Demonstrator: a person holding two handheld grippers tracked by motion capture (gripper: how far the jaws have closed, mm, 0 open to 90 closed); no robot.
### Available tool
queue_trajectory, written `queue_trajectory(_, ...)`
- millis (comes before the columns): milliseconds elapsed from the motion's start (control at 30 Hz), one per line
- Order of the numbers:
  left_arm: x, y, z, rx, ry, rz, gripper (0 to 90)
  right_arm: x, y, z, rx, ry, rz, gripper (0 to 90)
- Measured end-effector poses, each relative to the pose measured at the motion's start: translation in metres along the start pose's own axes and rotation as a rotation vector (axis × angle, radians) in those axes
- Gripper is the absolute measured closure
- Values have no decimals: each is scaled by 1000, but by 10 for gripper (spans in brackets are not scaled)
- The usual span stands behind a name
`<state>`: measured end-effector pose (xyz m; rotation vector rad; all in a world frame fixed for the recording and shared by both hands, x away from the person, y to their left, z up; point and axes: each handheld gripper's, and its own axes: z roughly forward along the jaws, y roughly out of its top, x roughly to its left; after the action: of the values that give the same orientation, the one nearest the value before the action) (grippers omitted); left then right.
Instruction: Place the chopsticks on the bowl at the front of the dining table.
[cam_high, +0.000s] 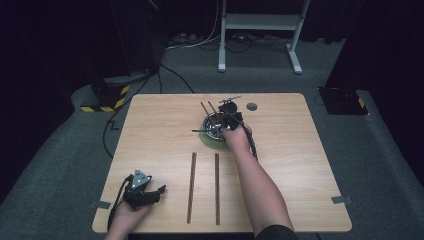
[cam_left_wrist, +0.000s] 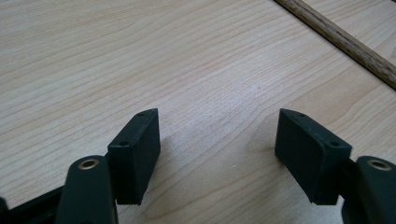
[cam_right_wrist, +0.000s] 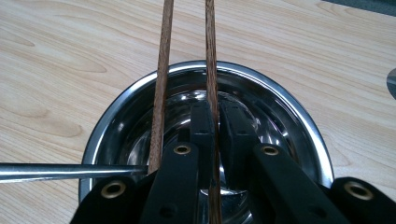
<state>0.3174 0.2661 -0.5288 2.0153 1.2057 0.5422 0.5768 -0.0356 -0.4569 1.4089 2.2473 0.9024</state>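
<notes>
- The right gripper has its fingers clamped on a thin brown wooden chopstick over the round shiny steel bowl.
- That stick runs straight ahead beyond the fingertips, crossing the far rim; a second wooden chopstick lies just left of the fingers.
- Risk: the narrow grip lets the stick pivot or slip, knocking its neighbour or the metal utensil handle.
- The left gripper rests idle on the light wooden table, fingers apart, nothing between.

Round steel bowl sits on flat green coaster mid-table; two thin wooden chopsticks lean in it, two more long wooden sticks lie nearer the person, left gripper left of them.
</notes>
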Motion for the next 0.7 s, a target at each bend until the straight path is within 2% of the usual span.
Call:
queue_trajectory(400,0,0,0,1,0,-1,311,2,-1,3,6,18,-4,836)
queue_trajectory(600,0,0,0,0,0,0,311,5,1,-9,-29,38,-11,767)
queue_trajectory(700,0,0,0,-1,-1,2,311,5,0,-15,-38,35,-23,768)
